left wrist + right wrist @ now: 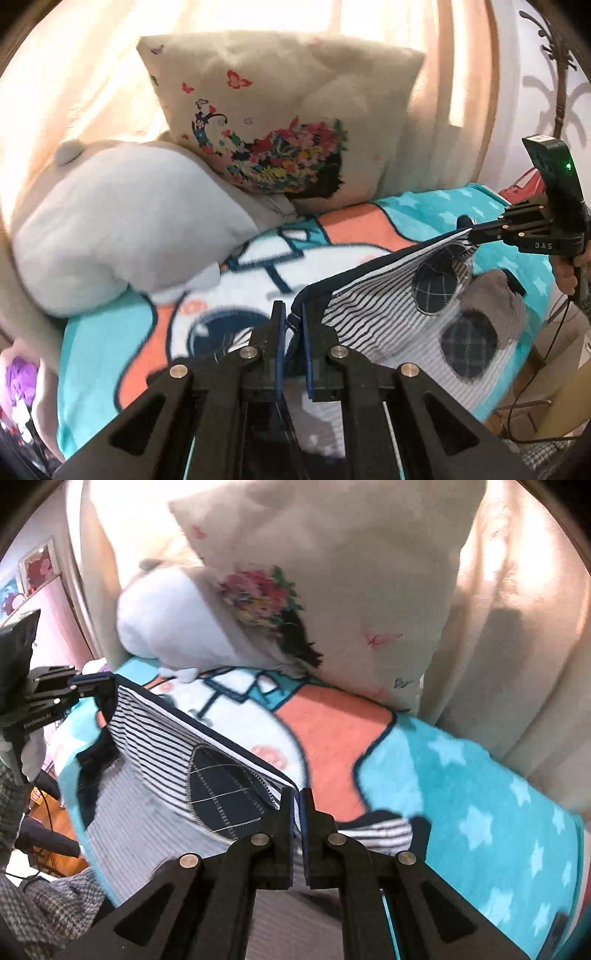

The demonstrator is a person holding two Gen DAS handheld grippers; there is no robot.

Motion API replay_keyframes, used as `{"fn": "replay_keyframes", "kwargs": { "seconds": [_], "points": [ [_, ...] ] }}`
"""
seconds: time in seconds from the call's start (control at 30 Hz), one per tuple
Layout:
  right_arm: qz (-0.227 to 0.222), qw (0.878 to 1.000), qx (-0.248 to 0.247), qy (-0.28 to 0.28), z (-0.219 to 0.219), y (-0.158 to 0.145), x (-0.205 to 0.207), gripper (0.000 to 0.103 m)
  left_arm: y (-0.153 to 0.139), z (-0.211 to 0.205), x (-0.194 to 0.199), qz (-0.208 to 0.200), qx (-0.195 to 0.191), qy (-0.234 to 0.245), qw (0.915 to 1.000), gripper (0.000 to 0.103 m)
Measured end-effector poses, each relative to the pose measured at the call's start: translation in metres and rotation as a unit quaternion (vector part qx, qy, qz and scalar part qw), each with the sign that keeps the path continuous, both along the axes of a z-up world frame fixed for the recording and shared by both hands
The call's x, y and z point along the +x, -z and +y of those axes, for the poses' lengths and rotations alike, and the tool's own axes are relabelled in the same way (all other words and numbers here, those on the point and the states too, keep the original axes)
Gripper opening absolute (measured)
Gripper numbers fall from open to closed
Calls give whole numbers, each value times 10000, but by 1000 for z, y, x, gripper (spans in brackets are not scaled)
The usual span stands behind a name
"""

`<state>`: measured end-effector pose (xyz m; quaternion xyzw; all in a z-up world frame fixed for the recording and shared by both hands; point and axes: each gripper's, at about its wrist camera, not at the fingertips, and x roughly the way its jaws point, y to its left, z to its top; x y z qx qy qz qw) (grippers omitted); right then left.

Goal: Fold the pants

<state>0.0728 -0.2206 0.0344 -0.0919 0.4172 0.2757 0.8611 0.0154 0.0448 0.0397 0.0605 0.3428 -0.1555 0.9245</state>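
Note:
The pants (373, 306) are white with navy stripes, dark plaid patches and a navy edge band. They also show in the right wrist view (162, 753). My left gripper (292, 314) is shut on one end of the band, and shows at the left in the right wrist view (94, 686). My right gripper (297, 797) is shut on the other end, and shows at the right in the left wrist view (469, 230). The band is stretched taut between them, lifted above the bed. The rest of the pants hangs down onto the blanket.
A turquoise cartoon blanket (480, 794) covers the bed. A flower-print cushion (280, 110) and a white plush toy (122, 225) lie at the head. Pale curtains (517, 627) hang behind. Cables (532, 387) hang by the bed's right side.

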Motion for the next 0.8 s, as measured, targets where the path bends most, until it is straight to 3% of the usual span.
{"fn": "replay_keyframes", "kwargs": {
  "seconds": [0.2,0.4,0.53,0.6,0.63,0.73,0.8],
  "points": [
    [33,9983,538,241,-8,24,-78,4,31,-1,-63,132,50,-143,9998,11],
    [205,9930,867,769,-24,62,-134,8,63,26,-86,575,-203,-539,9967,14],
    [36,9851,1094,1328,-53,55,-158,11,56,60,-102,558,-455,-849,9938,16],
    [-195,9795,1127,1661,-68,42,-161,33,45,71,-110,389,-519,-1008,9928,22],
    [-338,9758,1105,1858,-75,36,-160,36,39,74,-111,318,-571,-1065,9922,29],
    [-539,9719,1089,2015,-77,24,-143,36,25,72,-108,123,-755,-1083,9912,41],
    [-495,9747,920,1977,-67,26,-128,36,20,64,-101,52,-805,-1060,9911,43]
  ]
}}
